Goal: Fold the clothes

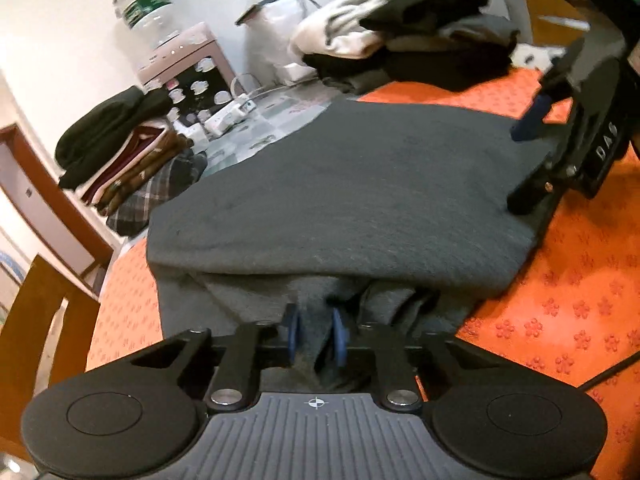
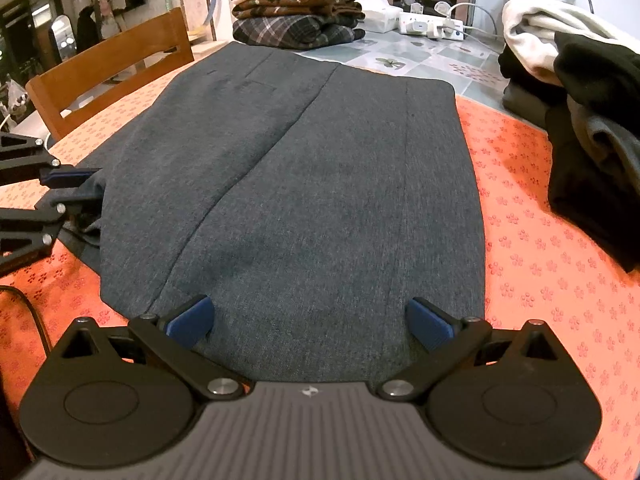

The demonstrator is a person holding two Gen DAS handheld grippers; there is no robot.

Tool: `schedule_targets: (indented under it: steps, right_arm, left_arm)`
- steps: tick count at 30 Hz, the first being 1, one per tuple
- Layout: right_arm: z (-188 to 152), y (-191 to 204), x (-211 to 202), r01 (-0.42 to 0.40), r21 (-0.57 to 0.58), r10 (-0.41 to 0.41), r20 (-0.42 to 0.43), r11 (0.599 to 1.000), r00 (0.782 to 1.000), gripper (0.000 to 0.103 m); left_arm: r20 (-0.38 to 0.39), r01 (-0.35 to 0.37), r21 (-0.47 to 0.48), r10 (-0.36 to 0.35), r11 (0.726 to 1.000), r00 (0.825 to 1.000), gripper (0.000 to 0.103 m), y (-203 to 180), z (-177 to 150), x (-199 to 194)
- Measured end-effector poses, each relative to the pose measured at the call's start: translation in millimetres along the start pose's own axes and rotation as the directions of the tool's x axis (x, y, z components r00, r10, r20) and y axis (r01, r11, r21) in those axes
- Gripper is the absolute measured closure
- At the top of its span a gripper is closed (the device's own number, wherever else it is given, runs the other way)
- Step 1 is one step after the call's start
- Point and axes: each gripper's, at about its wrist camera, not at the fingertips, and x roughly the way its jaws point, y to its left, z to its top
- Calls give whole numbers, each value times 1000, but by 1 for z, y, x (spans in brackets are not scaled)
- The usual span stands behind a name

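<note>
Left wrist view: my left tongs (image 1: 316, 334) pinch dark grey woven trousers (image 1: 340, 188); only right wrist shows right tongs (image 2: 310, 320) spread wide over the cloth.

Garment (image 2: 304, 184) on tablecloth (image 2: 540, 240), stacks (image 2: 296, 4) behind

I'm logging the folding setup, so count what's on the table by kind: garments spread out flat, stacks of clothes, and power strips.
Garments spread flat: 1, the grey garment
Stacks of clothes: 2, the folded stack and the loose pile
Power strips: 1, the white power strip
Total: 4
</note>
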Motion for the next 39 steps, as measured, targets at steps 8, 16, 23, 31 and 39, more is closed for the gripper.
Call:
schedule_targets:
  steps: [8,16,23,31,39]
  right_arm:
    - [-1,-1,0,-2,6,2,7,1000,1000,0]
    - [0,1,1,3,9,-3,4,1000,1000,0]
    - [0,1,1,5,10,-5,1,1000,1000,0]
    - [0,1,1,4,10,-4,-1,1000,1000,0]
    - [0,0,1,3,9,-3,-4,1000,1000,0]
  left_arm:
    - [7,-2,-541,7,841,1000,96,68,-18,-28]
    - [32,18,-466,-3,884,999,64,64,-27,-51]
    - [-3,22,-226,-24,974,1000,52,39,-21,-35]
    - [-28,-10,-142,6,990,1000,53,33,-16,-20]
    - [-66,-16,68,20,998,998,53,7,-12,1]
